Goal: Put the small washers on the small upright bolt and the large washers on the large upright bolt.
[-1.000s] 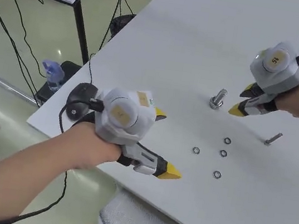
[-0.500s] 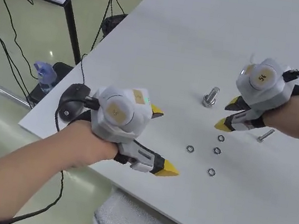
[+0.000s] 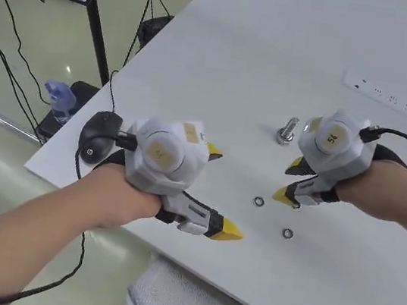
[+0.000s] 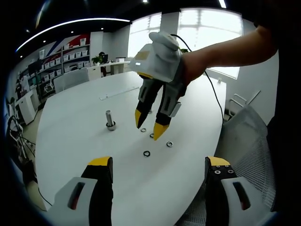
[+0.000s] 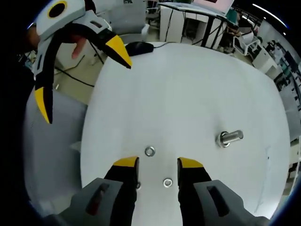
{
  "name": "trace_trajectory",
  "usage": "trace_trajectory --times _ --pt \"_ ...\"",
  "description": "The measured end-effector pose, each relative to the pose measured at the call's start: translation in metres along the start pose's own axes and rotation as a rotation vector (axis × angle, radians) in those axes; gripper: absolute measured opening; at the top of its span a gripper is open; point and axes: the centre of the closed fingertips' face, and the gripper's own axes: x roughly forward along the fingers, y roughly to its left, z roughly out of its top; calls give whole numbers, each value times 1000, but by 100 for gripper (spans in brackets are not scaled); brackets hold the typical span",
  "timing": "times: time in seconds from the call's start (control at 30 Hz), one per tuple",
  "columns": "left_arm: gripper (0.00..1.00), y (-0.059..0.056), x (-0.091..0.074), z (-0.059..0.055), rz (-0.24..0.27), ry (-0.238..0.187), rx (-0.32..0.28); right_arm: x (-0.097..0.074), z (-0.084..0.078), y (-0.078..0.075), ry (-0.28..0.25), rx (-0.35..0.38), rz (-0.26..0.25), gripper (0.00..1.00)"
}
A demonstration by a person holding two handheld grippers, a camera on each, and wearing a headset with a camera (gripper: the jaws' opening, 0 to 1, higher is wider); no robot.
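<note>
A large bolt stands upright on the white table. Small washers lie loose in front of it, one apart. My right gripper hovers open just above them, and its hand hides the table behind it. In the right gripper view its jaws straddle bare table between one washer ahead and another lower down, with the bolt to the right. My left gripper hangs open and holds nothing near the front edge. In the left gripper view the washers and the bolt lie beyond its jaws.
A power strip lies at the table's far right. A black mouse sits at the left edge, beside my left hand. Below the front edge is a chair. Cables and a spray bottle are on the floor at left.
My right gripper has come down and left from beside the bolt to over the washers, and now covers two of them and a small bolt that lay flat. The left gripper has barely moved.
</note>
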Motion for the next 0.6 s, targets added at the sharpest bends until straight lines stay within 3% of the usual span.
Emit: trace_trajectory --times 0.47,0.6 --pt "80 -1 1 -2 -1 1 -6 33 -6 2 18 14 16 29" --pt "79 -1 2 -1 -6 1 -5 43 -11 3 53 -7 21 29"
